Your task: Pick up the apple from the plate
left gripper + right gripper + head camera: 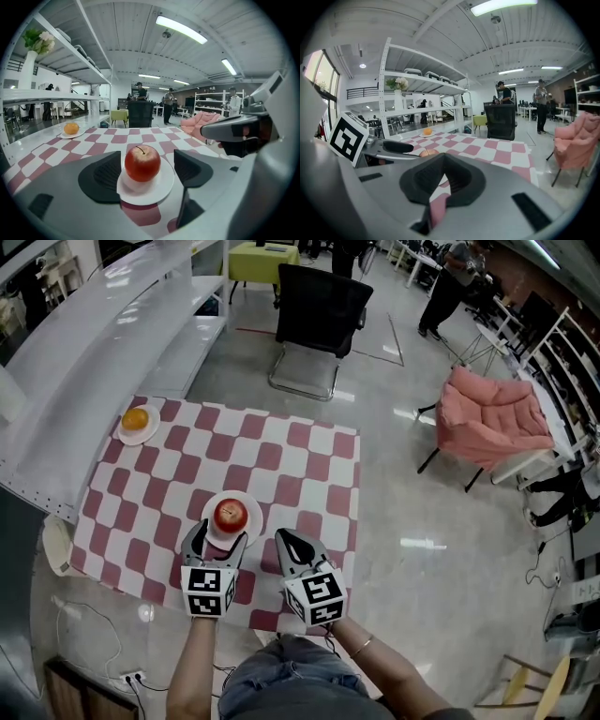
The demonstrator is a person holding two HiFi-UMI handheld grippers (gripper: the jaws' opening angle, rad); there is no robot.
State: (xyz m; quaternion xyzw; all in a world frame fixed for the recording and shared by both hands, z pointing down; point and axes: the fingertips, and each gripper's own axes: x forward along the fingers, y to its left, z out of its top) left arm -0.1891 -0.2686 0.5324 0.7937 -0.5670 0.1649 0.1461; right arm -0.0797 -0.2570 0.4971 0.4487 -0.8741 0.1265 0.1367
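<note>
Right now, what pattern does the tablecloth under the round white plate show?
A pink-and-white checked tablecloth, seen most clearly in the head view.

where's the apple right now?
Head view: apple sits on the white plate at the near edge of the checkered cloth, just ahead of the left hand-held gripper.

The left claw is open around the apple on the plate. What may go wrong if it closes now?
1. The apple is round and smooth; if the left claw closes off-centre, the apple may slip out and roll away.
2. This claw sits low over the plate rim, so it may catch and drag the plate.
3. The shut right claw is close by and may be bumped.
</note>
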